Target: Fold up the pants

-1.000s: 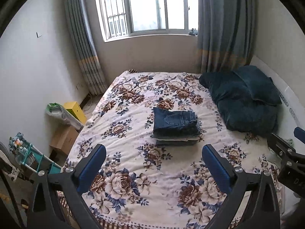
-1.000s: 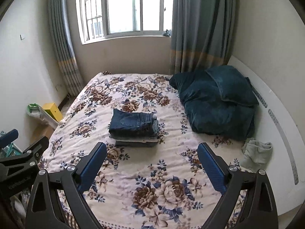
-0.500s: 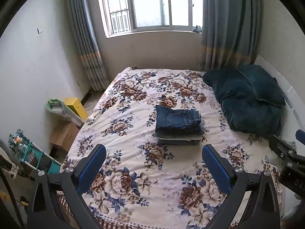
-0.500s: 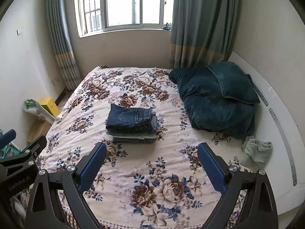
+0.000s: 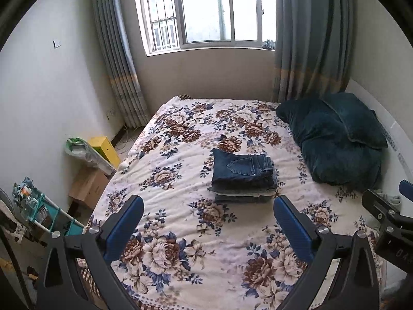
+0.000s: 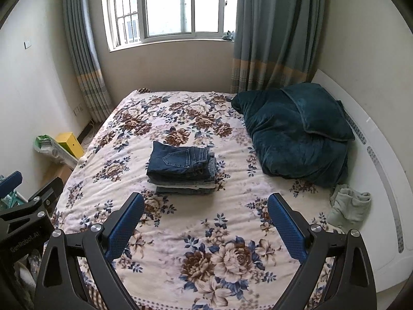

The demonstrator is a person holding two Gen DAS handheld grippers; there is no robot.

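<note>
Two black grippers with blue pads, left gripper (image 5: 207, 228) and right gripper (image 6: 205, 223), hang released, grasping nothing, above the near floral bedspread (image 6: 180, 232). Folded dark-blue denim pants (image 6: 182, 162) top a stack mid-bed.

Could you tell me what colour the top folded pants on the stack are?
Dark blue denim, clearest in the right wrist view.

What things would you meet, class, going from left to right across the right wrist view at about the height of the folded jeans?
Yellow box → stack of folded jeans → dark green blanket → white headboard.
</note>
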